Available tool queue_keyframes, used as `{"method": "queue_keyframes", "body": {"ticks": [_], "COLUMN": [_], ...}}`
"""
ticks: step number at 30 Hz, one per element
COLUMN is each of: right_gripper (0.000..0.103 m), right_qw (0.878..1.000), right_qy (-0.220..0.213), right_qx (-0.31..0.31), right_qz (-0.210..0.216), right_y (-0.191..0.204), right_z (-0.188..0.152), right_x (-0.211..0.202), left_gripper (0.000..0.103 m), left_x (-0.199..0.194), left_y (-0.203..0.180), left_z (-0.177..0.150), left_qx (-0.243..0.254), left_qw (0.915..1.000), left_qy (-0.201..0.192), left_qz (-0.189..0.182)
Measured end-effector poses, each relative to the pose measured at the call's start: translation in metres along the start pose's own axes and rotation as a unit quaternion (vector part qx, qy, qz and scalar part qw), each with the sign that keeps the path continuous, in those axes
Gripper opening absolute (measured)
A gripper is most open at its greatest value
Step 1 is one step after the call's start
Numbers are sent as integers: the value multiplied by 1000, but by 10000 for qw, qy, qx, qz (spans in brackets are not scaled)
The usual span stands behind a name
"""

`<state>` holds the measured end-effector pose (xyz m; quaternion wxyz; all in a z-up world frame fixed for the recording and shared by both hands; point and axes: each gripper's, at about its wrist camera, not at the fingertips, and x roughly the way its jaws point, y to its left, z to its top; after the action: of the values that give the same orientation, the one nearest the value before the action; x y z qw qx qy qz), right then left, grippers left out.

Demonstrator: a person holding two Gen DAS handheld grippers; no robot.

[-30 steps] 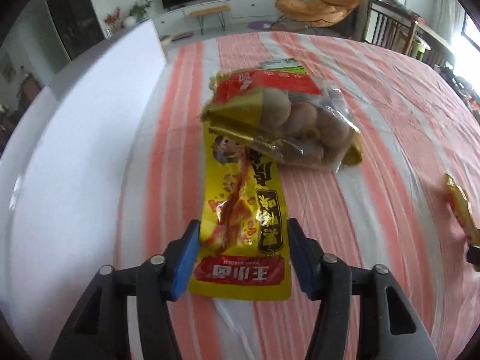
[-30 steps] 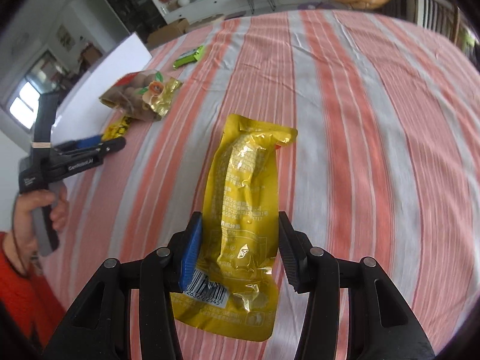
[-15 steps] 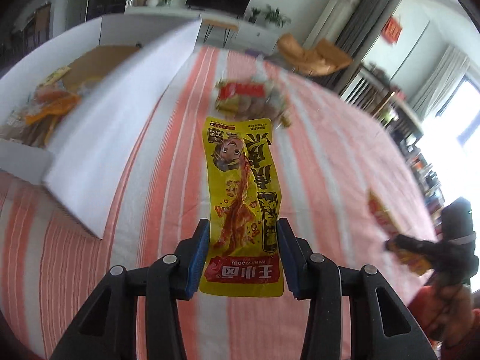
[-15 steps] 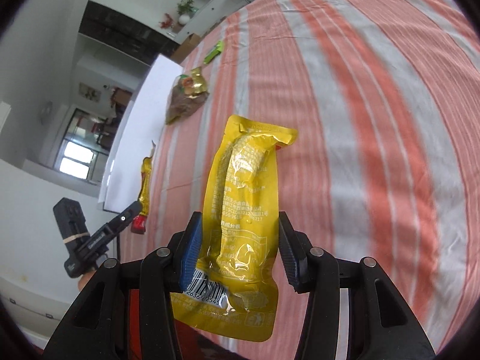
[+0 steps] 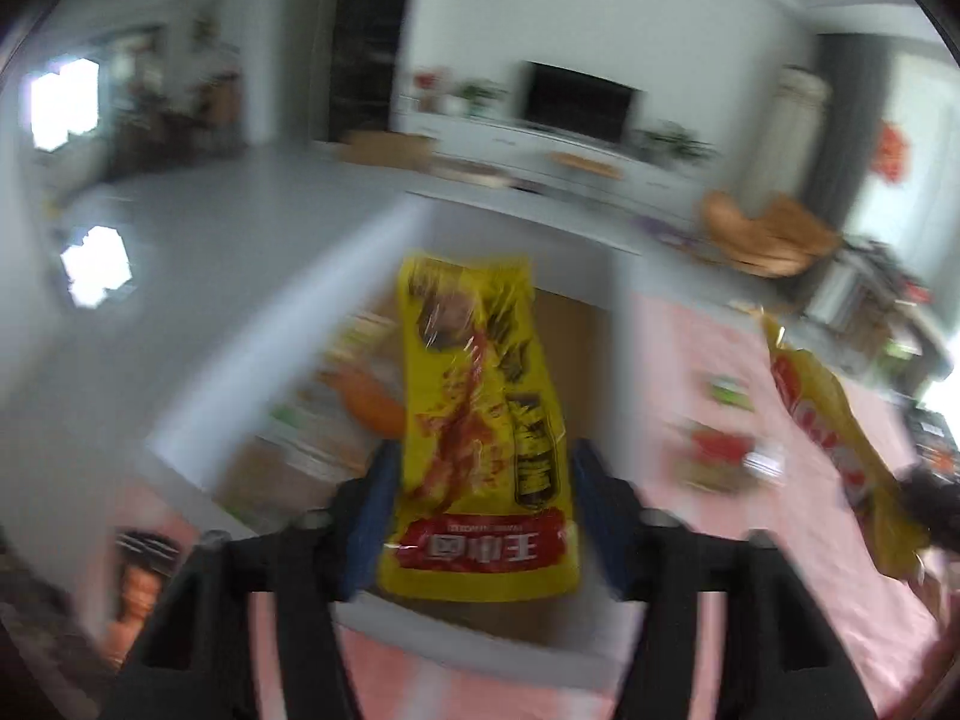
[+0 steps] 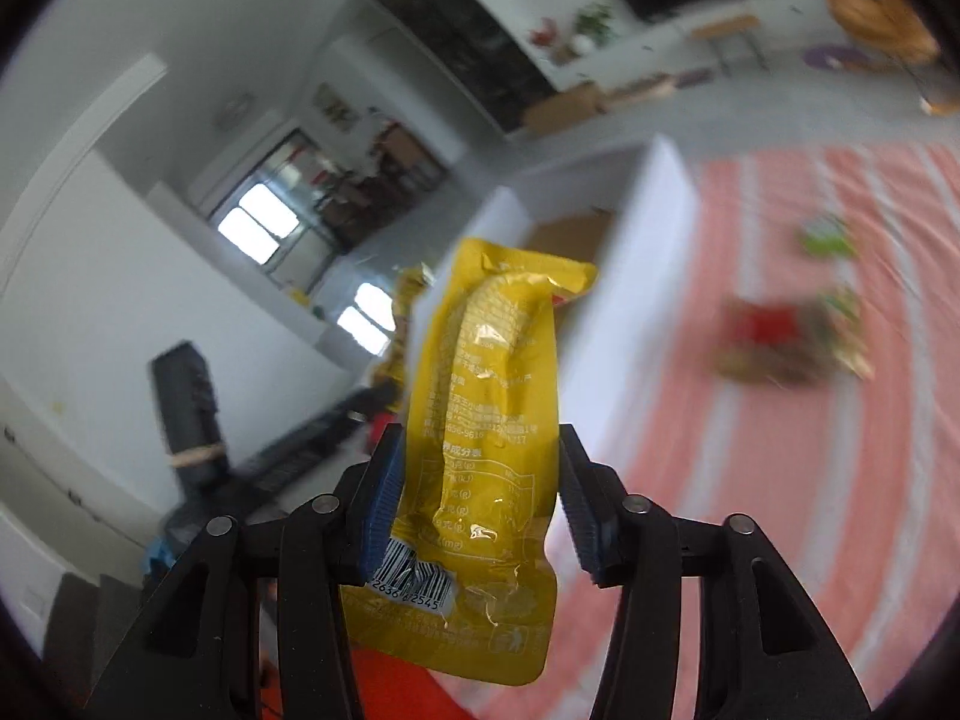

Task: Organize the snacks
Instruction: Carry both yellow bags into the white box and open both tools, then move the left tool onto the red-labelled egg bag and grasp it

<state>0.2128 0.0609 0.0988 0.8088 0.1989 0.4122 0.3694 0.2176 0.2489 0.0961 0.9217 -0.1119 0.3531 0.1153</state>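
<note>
- our left gripper pinches the red-printed yellow snack pouch by its lower end, held mid-frame above the white box, we judge for dropping in.
- our right gripper clamps the plain yellow pouch likewise, centre frame, the box behind it, probably next.
- more snacks lie blurred on the striped cloth, right of frame.

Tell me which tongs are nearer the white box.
Left. The left tongs hold their yellow packet right over the white box. The right tongs, gripping another yellow packet, sit back from it, beside the striped cloth.
</note>
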Motion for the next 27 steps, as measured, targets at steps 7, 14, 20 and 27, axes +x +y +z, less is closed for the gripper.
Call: {"method": "queue_keyframes", "body": {"ticks": [7, 14, 20, 27], "right_gripper": [80, 80, 80, 79], "right_qw": [9982, 9537, 9189, 9191], "right_qy": [-276, 196, 324, -127], "right_qx": [-446, -959, -460, 143], "right_qz": [-294, -2842, -3905, -3937], "right_y": [38, -100, -212, -236], "right_z": [40, -34, -103, -137], "right_x": [38, 0, -79, -127], "left_gripper": [100, 100, 102, 102], "left_x": [-5, -40, -26, 48], "left_y": [30, -50, -156, -214], "left_z": [-17, -70, -130, -186], "left_qx": [-90, 358, 1377, 1934], "left_qw": [9993, 9939, 9733, 9660], "left_qy": [-90, 73, 688, 1236], "left_qz": [357, -1045, -1705, -1188]}}
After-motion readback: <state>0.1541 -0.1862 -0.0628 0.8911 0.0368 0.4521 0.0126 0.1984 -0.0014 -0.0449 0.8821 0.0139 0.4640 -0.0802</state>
